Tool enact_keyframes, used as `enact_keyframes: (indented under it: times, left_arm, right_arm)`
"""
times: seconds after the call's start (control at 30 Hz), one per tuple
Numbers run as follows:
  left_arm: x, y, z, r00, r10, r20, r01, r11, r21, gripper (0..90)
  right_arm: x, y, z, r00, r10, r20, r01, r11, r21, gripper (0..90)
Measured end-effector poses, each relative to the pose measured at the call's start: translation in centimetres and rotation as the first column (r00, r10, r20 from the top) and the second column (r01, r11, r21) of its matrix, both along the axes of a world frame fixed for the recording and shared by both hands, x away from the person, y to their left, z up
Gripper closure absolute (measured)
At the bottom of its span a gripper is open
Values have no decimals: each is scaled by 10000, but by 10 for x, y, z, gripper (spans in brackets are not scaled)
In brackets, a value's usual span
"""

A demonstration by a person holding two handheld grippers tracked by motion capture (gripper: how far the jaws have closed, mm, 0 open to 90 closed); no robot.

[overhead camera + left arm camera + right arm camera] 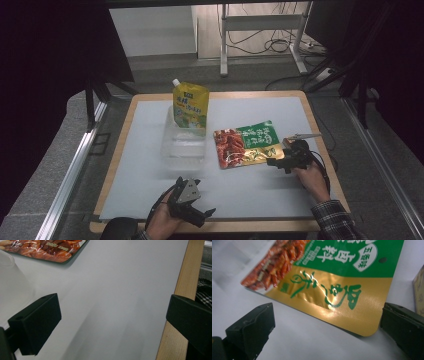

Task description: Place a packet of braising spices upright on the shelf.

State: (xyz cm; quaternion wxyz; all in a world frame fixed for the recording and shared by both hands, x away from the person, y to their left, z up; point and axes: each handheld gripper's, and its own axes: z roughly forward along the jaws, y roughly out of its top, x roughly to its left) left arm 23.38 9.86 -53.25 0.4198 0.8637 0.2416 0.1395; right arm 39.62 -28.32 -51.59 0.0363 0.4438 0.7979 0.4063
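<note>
On the right side of the table [150, 165], the right gripper [280, 161] stood wide open and empty, just at the near right corner of the flat snack pouch [246, 143]; the left gripper [197, 207], also open and empty, was well apart.

A wood-edged surface [320, 150] with a pale grey mat stands on grey carpet floor [45, 175], black curtains [45, 55] at nine and three o'clock, a white metal stand [260, 22] and loose cables [272, 42] at twelve.
</note>
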Motion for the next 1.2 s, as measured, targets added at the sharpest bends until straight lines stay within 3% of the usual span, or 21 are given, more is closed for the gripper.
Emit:
enact_keyframes:
  times: [0.2, 0.57, 0.67, 0.83, 1.2]
  left_arm:
    - [0, 0, 0, 10000, -33, -11, 33, 10000, 14, 0]
    - [0, -1, 0, 10000, -76, -3, 76, 10000, 50, 0]
    - [0, -1, 0, 10000, -90, -4, 90, 9999, 52, 0]
    - [0, -1, -1, 10000, -96, -11, 96, 9999, 66, 0]
    - [0, -3, -1, 9999, -128, -5, 128, 9998, 155, 0]
  right_arm:
    - [-2, 1, 5, 9999, 30, 155, -38, 9986, 518, 0]
    - [-3, 1, 8, 9999, 99, 78, -105, 9956, 932, 0]
    - [-2, 4, 5, 9980, 497, -403, -442, 9907, 1286, 12]
    - [-2, 18, 2, 9976, 675, -133, -672, 9975, 202, 13]
    - [12, 27, -1, 9981, 509, -340, -513, 9986, -123, 18]
